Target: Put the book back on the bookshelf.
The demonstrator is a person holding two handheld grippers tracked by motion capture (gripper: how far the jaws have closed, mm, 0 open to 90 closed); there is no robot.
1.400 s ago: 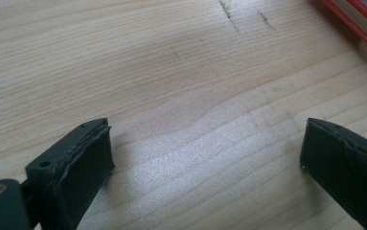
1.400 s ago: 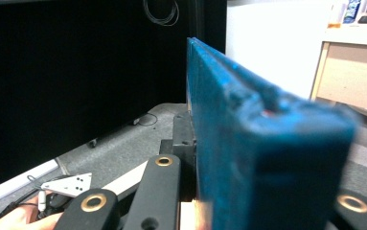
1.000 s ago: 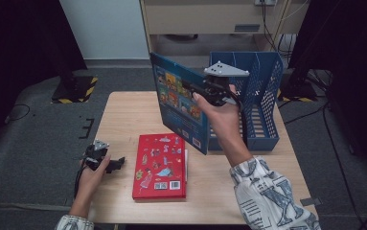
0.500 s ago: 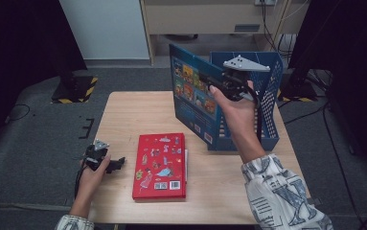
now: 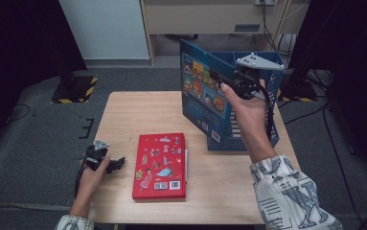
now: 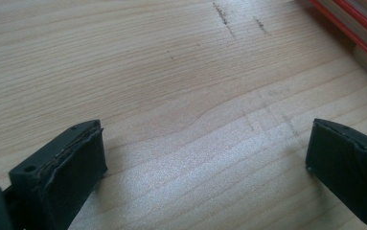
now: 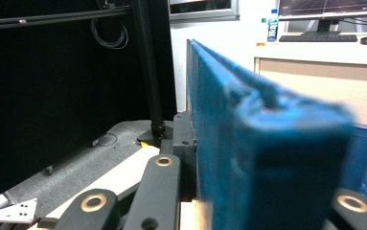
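A: Near edge?
B: Left gripper [image 5: 116, 164] rests at the table's [image 5: 138, 110] near-left corner, jaws wide apart, empty; red book [image 5: 160, 166] lies flat just beside it.
A: Farther back?
B: Right gripper [image 5: 225, 81] clamps the upright blue book [image 5: 204, 96], raised at the blue rack [image 5: 273, 115], far-right corner.

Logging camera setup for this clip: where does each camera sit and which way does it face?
High view: above the person's side, looking forward and down on the wooden table; both forearms, left tongs, right tongs.
Left gripper view: rides the left tongs, jaws open, low over the tabletop.
Right gripper view: rides the right tongs, looking along the clamped blue book toward a desk.
Shared: the red book also edges the left gripper view.
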